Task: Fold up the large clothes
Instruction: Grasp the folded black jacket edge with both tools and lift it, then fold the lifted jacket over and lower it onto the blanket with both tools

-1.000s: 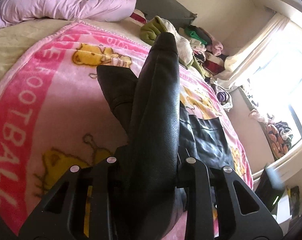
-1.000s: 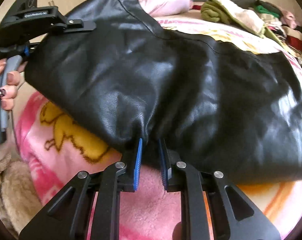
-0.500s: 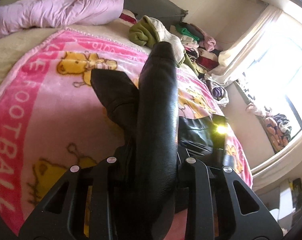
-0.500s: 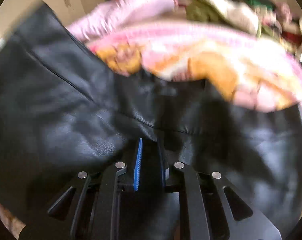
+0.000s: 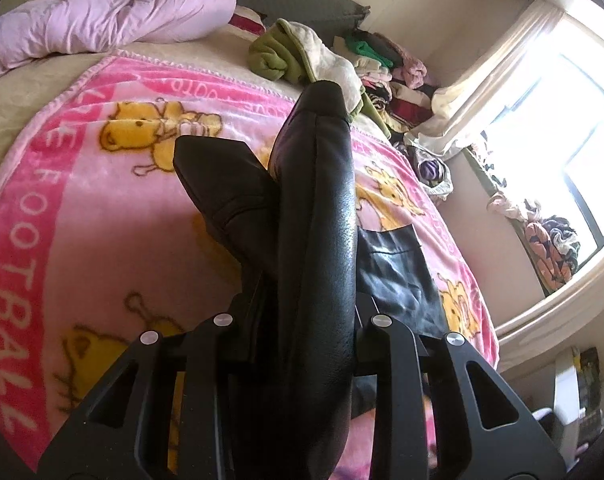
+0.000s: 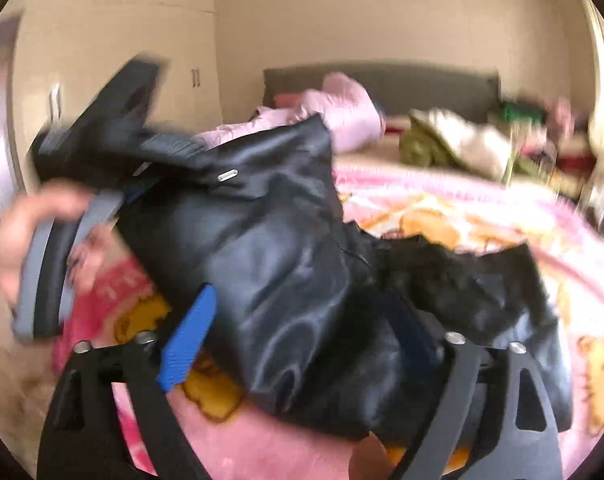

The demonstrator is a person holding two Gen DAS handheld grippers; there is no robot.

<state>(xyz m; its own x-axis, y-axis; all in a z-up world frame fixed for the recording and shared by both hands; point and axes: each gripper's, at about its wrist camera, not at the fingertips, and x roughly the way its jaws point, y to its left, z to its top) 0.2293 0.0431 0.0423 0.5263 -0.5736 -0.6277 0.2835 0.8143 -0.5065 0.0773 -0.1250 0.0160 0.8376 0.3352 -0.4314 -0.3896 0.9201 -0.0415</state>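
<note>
A black leather jacket [image 5: 313,240] is lying across a pink cartoon-bear blanket [image 5: 102,216] that is covering a bed [image 5: 18,116]. In the left wrist view, the left gripper [image 5: 302,320] is clamping a thick fold of the jacket between its two fingers, and the fold is rising away from the camera toward the far edge of the blanket. One sleeve [image 5: 222,188] is lying flat on the blanket to the left of that fold.

In the blurred right wrist view, the right gripper [image 6: 302,328] is standing wide open, its blue finger pad [image 6: 188,336] showing on the left, with the jacket [image 6: 286,280] bunched between the spread fingers and not pinched. At the left edge, a hand [image 6: 14,240] is holding the other gripper [image 6: 114,140], which is gripping the jacket's raised end.

A pale pink quilt [image 5: 114,12] is sitting at the head of the bed. A loose pile of clothes [image 5: 321,56] is resting along the bed's far right corner, beside a bright window [image 5: 561,140]; it is not in any container.
</note>
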